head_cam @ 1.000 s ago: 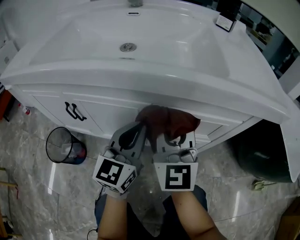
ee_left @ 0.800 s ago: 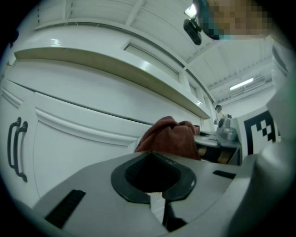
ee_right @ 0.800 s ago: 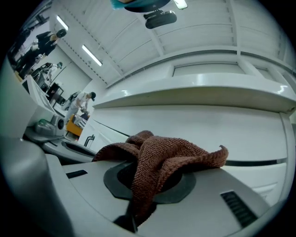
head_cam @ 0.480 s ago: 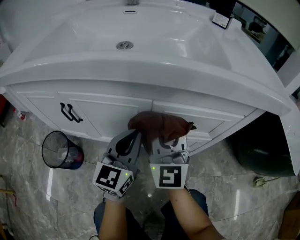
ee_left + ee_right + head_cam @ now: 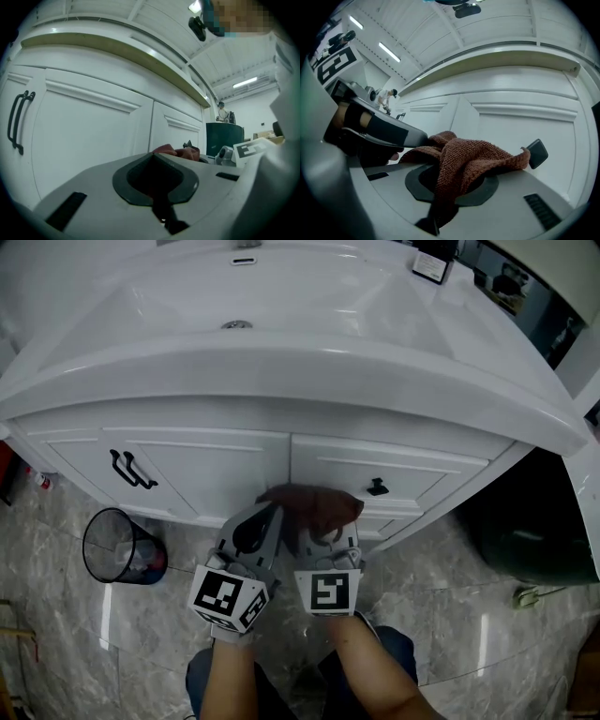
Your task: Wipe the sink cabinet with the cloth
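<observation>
The jaws of the right gripper [image 5: 438, 206] are clamped on a reddish-brown knitted cloth [image 5: 465, 161], which is bunched above them and folded over toward the white cabinet front [image 5: 520, 126]. A black knob [image 5: 535, 153] is seen just right of the cloth's tip. Whether the cloth touches the panel cannot be told.

The jaws of the left gripper [image 5: 159, 206] are pressed together with nothing seen between them; a small fold of the cloth shows just beyond their upper edge. A black bar handle [image 5: 18, 119] is mounted on the door at the left edge of that view.

In the head view, both grippers are held side by side at lower centre, their marker cubes facing the camera, and the cloth is held at the lower part of the sink cabinet [image 5: 216, 465], just left of and below the knob. The white sink basin [image 5: 309, 292] fills the top of the frame, with its drain [image 5: 236, 324] at upper centre. A wire waste bin [image 5: 105, 532] stands on the grey marbled floor [image 5: 56, 615] at lower left. Bare forearms are seen at the bottom edge.
</observation>
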{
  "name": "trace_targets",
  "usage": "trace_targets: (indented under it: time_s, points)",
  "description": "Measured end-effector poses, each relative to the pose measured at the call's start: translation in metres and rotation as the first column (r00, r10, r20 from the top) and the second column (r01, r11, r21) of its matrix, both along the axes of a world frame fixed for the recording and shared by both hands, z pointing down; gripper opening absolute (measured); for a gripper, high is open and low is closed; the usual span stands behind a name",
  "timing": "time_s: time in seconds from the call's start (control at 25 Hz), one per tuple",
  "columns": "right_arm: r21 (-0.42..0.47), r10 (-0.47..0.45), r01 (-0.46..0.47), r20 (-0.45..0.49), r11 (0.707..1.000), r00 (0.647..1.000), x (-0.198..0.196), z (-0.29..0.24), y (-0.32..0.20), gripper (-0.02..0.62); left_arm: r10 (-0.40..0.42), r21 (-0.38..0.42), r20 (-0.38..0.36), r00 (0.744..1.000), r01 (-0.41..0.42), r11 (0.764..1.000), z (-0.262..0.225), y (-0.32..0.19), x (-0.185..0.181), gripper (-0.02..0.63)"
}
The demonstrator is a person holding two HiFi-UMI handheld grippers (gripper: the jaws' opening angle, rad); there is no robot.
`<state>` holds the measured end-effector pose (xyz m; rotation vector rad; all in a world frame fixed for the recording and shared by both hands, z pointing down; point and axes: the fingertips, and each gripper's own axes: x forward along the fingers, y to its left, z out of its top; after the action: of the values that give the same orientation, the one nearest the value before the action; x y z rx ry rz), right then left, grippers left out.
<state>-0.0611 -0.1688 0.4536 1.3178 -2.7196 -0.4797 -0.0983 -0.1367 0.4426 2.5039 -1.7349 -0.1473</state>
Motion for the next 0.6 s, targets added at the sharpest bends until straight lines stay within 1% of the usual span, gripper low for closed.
trace_targets:
  time_s: [0.16,0.24,0.32,0.44,0.6]
  points:
    - [-0.021,-0.019,0.019,0.016,1.0,1.0,0.0,0.01,0.001,0.058,0.013,-0.011,0.031,0.999,-0.012,1.0,0.008,-0.004,0.005,0.011]
    - [-0.045,-0.029,0.03,0.008,0.999,1.0,0.001,0.015,-0.001,0.058,0.023,-0.016,0.046,0.999,-0.022,1.0,0.015,-0.007,0.006,0.011]
    - [-0.074,-0.029,0.029,-0.005,0.997,1.0,0.003,0.023,-0.003,0.058,0.028,-0.024,0.045,0.999,-0.027,0.999,0.02,-0.011,0.006,0.011]
    - [-0.109,-0.034,0.034,0.005,0.993,0.999,0.008,0.032,-0.005,0.058,0.041,-0.03,0.038,0.998,-0.04,0.999,0.024,-0.015,0.008,0.011]
    - [-0.102,-0.039,0.037,-0.014,0.994,0.999,0.016,0.034,-0.006,0.058,0.064,-0.04,0.033,0.997,-0.063,0.997,0.03,-0.019,0.019,0.011]
